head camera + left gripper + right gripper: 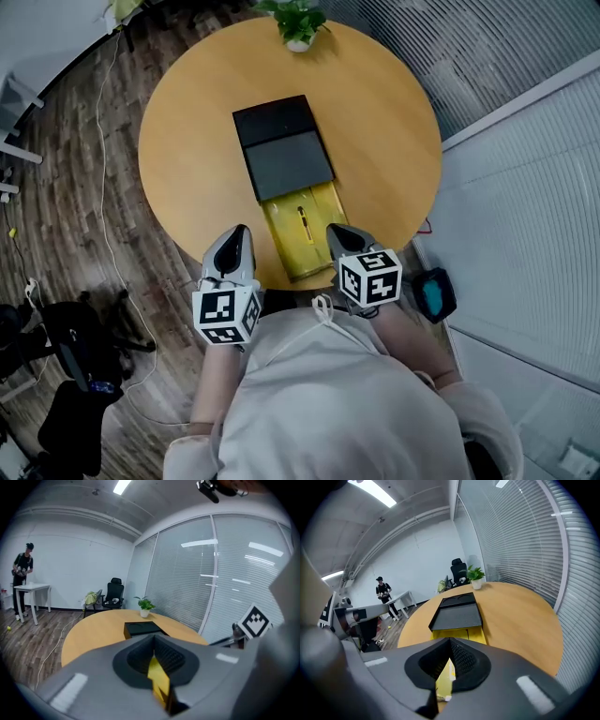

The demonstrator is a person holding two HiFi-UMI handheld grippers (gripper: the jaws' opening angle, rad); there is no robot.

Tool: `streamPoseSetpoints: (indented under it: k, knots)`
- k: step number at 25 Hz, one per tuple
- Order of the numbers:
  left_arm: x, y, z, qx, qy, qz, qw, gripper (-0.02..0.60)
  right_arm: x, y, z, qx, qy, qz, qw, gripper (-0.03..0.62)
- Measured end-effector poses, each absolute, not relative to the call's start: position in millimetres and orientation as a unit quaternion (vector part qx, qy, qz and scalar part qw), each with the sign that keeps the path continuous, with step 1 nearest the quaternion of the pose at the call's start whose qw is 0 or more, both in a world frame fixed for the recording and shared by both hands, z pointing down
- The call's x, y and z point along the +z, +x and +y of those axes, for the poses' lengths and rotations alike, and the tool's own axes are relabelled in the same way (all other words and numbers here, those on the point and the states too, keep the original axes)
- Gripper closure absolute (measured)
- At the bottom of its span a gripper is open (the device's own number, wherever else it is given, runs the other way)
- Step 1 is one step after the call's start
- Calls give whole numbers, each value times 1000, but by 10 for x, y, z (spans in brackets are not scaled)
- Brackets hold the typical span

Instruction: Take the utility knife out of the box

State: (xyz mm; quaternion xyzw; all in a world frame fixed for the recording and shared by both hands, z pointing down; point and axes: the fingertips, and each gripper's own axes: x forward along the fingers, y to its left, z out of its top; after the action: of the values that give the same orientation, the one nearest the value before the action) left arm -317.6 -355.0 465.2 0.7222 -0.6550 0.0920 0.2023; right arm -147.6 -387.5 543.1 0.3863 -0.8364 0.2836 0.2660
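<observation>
The knife (pixel 302 220) lies in the yellow tray (pixel 323 211), and I only make it out as a thin dark streak along the tray's middle. Its shape is too small to read. The tray is a shallow, glossy rectangle that sticks out of the box (pixel 286 159) toward me, reaching almost to the near rim of the surface (pixel 187 141). The box is flat, matte black and square-cornered. Its far part is darker, and a greyer panel covers the tray's far end.

Nothing lies over the tray's open part. The left tool (pixel 240 231) hangs near the tray's left side and the right tool (pixel 336 230) just beside its right side. Both hover over the near rim and touch nothing. In the left gripper view the left tool's (pixel 152 638) ribbed dark pads are pressed together with nothing between them. The right tool (pixel 450 641) is likewise closed and empty, with the tray (pixel 473 634) showing just past its tip.

The surface is round, smooth pale wood and is otherwise bare except for a small plant (pixel 298 23) in a white pot at its far edge. A dark plank floor (pixel 66 169) runs around it with a pale cable (pixel 103 187) trailing across. Slatted blinds (pixel 525 159) line the right. A black chair (pixel 112 595) and a person (pixel 22 581) stand well off by the far wall.
</observation>
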Motion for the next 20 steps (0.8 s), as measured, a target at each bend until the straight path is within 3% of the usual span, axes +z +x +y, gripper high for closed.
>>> streamPoseSetpoints:
  k: [10, 12, 20]
  knots:
    - [4878, -3612, -4036, 88, 737, -635, 212, 575, 6249, -1896, -4058, 293, 357, -795, 393, 587]
    - [4927, -3638, -4074, 90, 739, -631, 218, 575, 6427, -1945, -4045, 300, 348, -785, 416, 493]
    - [5068, -3702, -4179, 102, 740, -625, 229, 575, 6786, -2030, -4048, 297, 339, -754, 477, 468]
